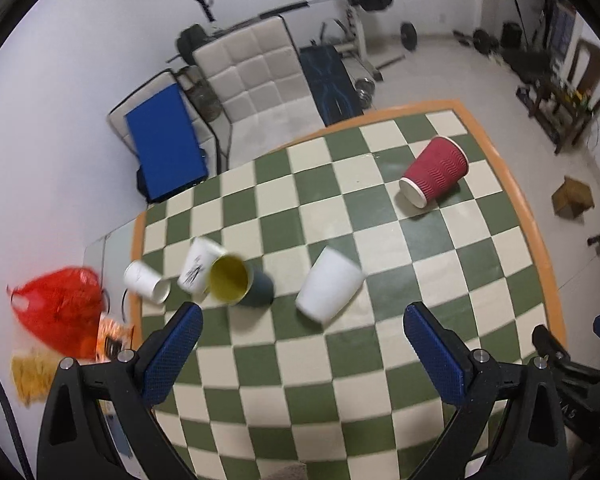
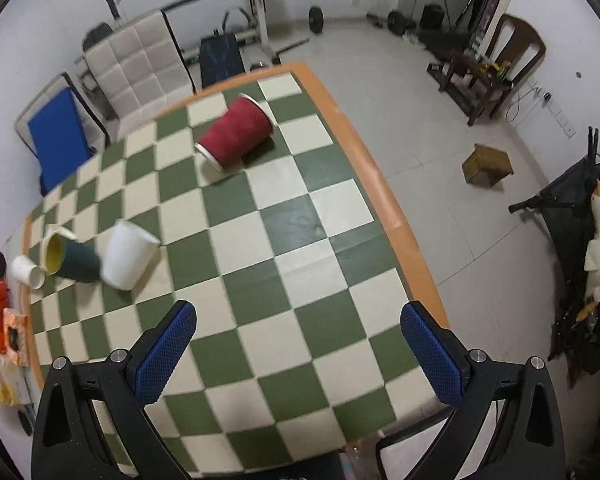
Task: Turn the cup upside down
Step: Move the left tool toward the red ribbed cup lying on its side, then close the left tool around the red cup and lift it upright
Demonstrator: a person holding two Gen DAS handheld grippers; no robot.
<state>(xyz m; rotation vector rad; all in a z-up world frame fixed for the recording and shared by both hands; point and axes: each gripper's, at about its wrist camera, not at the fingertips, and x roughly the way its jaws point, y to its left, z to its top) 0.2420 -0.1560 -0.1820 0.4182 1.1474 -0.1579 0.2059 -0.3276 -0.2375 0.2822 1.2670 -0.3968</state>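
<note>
Several cups stand on the green-and-cream checkered table [image 1: 340,360]. A red ribbed paper cup [image 1: 436,172] stands upside down at the far right; it also shows in the right wrist view [image 2: 236,136]. A white cup [image 1: 330,290] stands upside down in the middle [image 2: 128,256]. A dark teal cup with a yellow inside [image 1: 236,282] stands mouth up [image 2: 70,260]. A white printed cup [image 1: 198,266] and a small white cup [image 1: 146,282] stand beside it. My left gripper [image 1: 302,328] is open and empty above the table, near the white cup. My right gripper [image 2: 298,322] is open and empty.
A red bag [image 1: 56,312] and snack packets [image 1: 32,376] lie off the table's left edge. The orange table border [image 2: 384,200] runs along the right. Behind the table stand a padded chair [image 1: 256,80], a blue board [image 1: 164,144] and weight equipment. A small wooden stool [image 2: 488,164] is on the floor.
</note>
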